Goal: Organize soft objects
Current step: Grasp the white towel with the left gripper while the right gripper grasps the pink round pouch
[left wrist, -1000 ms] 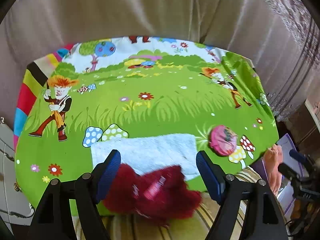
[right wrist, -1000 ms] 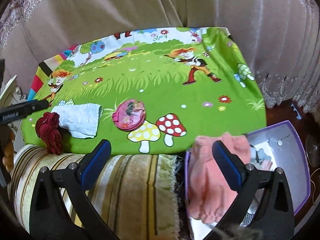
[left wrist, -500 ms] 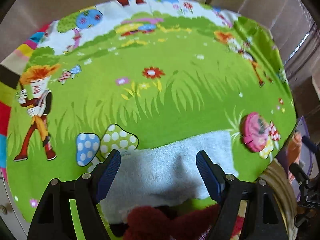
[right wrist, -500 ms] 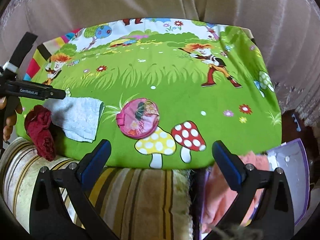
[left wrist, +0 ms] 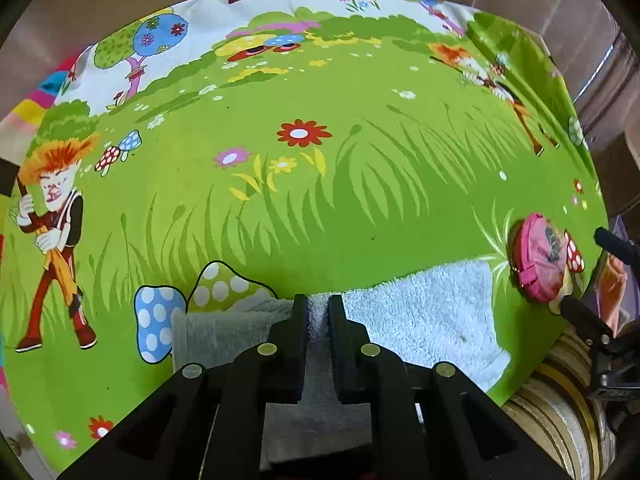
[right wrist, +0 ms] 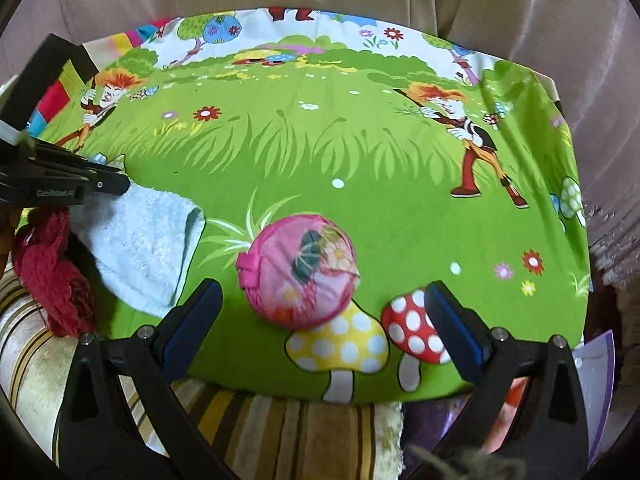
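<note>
A bright green cartoon sheet (right wrist: pixel 360 168) covers the bench. On its near left edge lies a pale towel (left wrist: pixel 420 312), with a red knit piece (right wrist: pixel 48 276) beside it. The left tool (left wrist: pixel 318 304) is closing, a towel fold between its jaws, likely to lift it. The right tool (right wrist: pixel 320 308), spread, hovers at a pink pouch (right wrist: pixel 298 268).

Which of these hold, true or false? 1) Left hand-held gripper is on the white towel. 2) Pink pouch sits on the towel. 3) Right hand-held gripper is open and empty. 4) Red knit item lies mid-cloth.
1) True: the left hand-held gripper is closing on a fold of the white towel.
2) False: the pink pouch lies beside it on the green cloth.
3) True: the right hand-held gripper holds nothing.
4) False: the red knit item is at the cloth's near edge.
</note>
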